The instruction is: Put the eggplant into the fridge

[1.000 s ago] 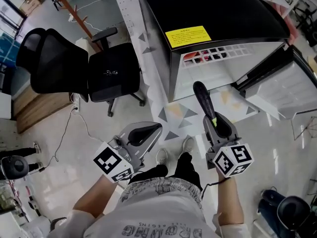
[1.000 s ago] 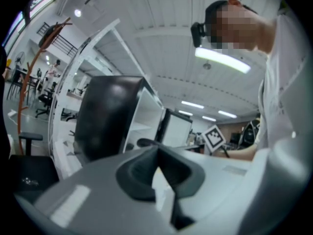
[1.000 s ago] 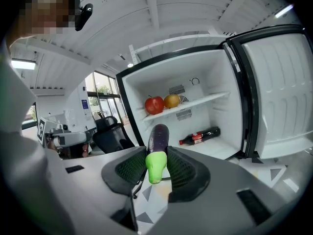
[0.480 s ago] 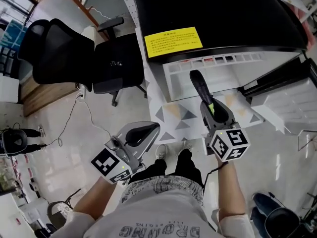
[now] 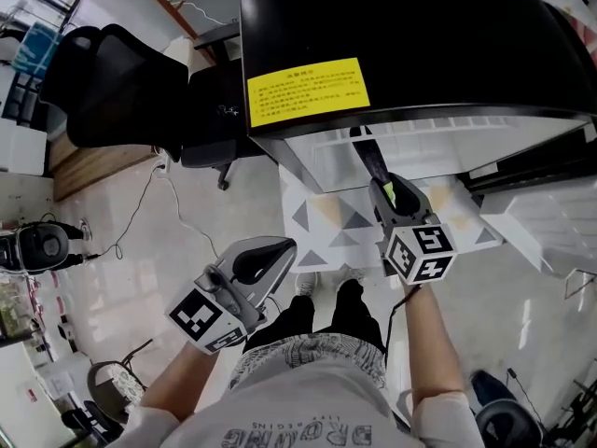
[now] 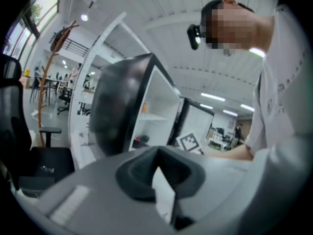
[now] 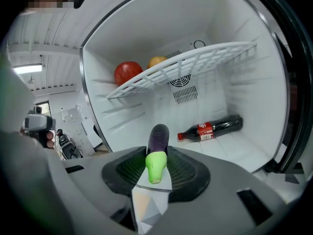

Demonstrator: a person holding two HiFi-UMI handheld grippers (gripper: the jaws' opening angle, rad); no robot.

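Eggplant: clamped in right gripper, at fridge rim.
Room: open beneath shelf; bottle at 3 o'clock.
Left gripper: closed, empty.

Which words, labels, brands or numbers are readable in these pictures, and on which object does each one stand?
None reads clearly.
Yellow label on the fridge top: dark print, too small to read.
Red label on the bottle inside: white writing, too blurred.
Shirt print: upside down, cut off, unreadable.
Marker cubes: black-and-white patterns, no words.
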